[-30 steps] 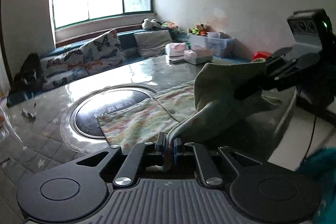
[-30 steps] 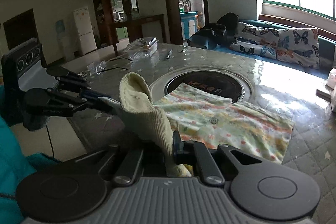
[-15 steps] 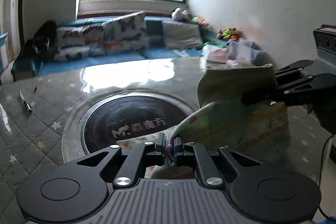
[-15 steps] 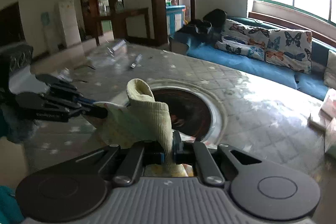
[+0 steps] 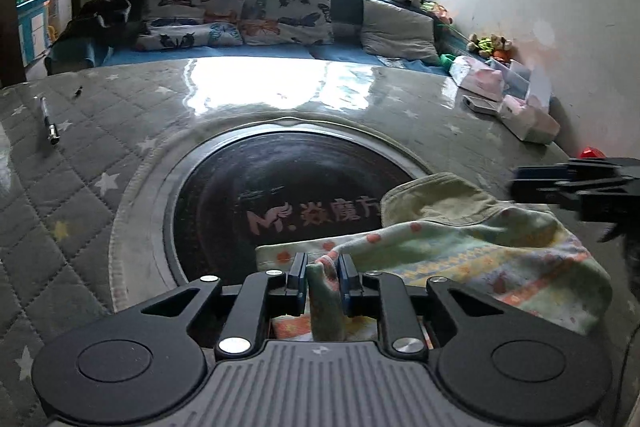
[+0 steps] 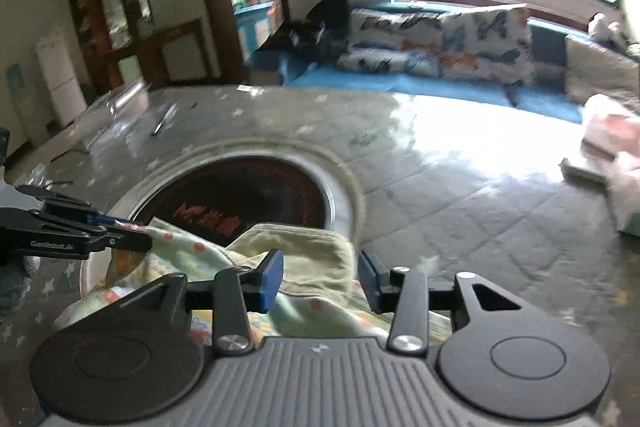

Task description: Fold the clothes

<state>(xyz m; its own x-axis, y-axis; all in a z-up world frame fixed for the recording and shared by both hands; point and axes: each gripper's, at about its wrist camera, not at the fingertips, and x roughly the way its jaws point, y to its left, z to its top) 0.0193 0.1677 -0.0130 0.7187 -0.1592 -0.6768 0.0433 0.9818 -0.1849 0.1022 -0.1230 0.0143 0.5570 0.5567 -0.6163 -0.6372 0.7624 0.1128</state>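
Left wrist view: garment (image 5: 472, 259) lying doubled over on the worktop (image 5: 100, 155), just right of the dark round inset (image 5: 240, 203) and overlapping its near right edge, yellow-green lining turned up along the far fold. Left tongs (image 5: 323, 277) opening, a twisted corner of cloth between the blue pads, apparently slack now rather than pinched, though hard to tell for certain. Right tongs (image 5: 560, 183) visible at far right of the inset, past the fold. Right wrist view: right tongs (image 6: 318, 277) opening, pads standing clear on both sides of the folded edge, nothing pressed. Left tongs (image 6: 120, 239) at the near left of the inset, at the garment's other corner.

Step in hand, by the look of it: letting go after laying one half over the other. Next move likely calling for backing both tongs off without dragging the corners, then finding the fresh edges for a second fold, or smoothing the raised hump first. Risk: cloth snagging on a pad and pulling the fold open.
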